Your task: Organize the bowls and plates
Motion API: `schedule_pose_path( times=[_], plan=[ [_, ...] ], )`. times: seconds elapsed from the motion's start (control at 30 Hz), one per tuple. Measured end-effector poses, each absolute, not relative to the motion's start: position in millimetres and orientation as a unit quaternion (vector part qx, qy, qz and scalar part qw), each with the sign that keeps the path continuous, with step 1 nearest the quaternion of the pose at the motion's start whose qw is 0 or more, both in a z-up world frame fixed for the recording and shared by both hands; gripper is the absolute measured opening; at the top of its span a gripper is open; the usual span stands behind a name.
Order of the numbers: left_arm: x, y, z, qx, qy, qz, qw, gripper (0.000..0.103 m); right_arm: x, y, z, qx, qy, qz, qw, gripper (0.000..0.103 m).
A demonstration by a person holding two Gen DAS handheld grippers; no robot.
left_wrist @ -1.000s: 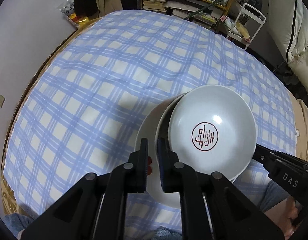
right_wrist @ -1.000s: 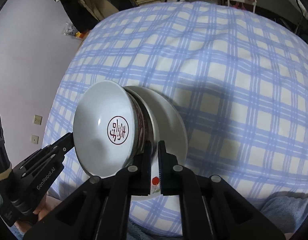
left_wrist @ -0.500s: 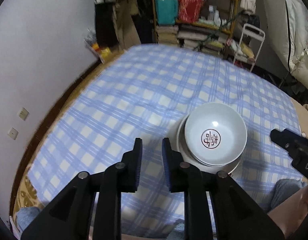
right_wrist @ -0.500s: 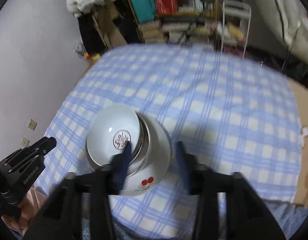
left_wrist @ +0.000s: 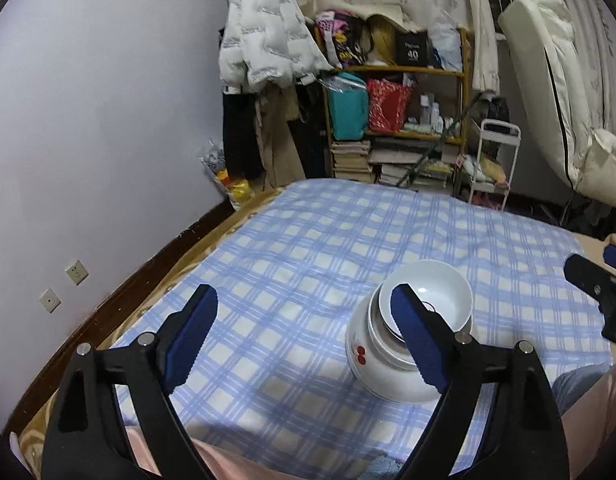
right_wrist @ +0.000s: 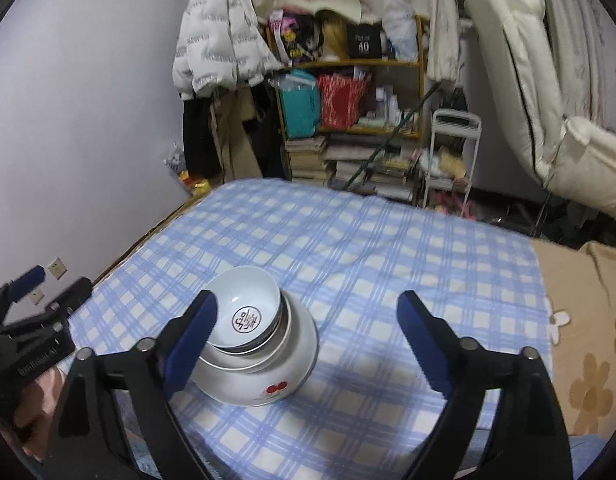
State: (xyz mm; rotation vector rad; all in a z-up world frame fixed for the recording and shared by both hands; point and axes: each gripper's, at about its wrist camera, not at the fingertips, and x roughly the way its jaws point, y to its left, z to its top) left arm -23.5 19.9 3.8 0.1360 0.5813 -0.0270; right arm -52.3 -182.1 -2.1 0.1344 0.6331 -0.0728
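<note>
A stack of white bowls stands on the blue plaid cloth (left_wrist: 308,240). The top bowl (right_wrist: 252,304) has a red seal mark inside, and the big bottom bowl (right_wrist: 284,368) shows red cherries on its side (left_wrist: 372,364). My left gripper (left_wrist: 304,296) hovers back from the stack, its jaws opening wide with only cloth between them. My right gripper (right_wrist: 308,300) is also drawn back, jaws opening, holding nothing. Its left finger (right_wrist: 192,332) hides the stack's left edge. Each gripper shows at the edge of the other's view: left gripper (right_wrist: 54,286), right gripper (left_wrist: 596,264).
A lilac wall (left_wrist: 88,140) runs along the left. Beyond the cloth are a cluttered shelf (left_wrist: 396,120) with books, hanging jackets (left_wrist: 264,44) and a white cart (right_wrist: 448,160). A cream mattress (right_wrist: 520,80) leans at right. A tan floral blanket (right_wrist: 580,340) borders the cloth.
Both grippers went from shut at the rim of the bowl stack to wide open. Both pulled back and up, so the stack looks smaller and the room beyond has come into view.
</note>
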Motion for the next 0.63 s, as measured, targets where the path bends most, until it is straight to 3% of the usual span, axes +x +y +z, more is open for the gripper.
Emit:
schedule_pose_path(
  times=[0.17, 0.63],
  plan=[
    [-42, 21, 7, 0.085, 0.255, -0.010, 0.963, 0.099, -73, -177, -3, 0.044, 0.271, -0.048, 0.960, 0.103],
    [-55, 14, 6, 0.103, 0.244, -0.021, 0.964, 0.100, -85, -175, -14, 0.041, 0.260, -0.058, 0.963, 0.103]
  ],
)
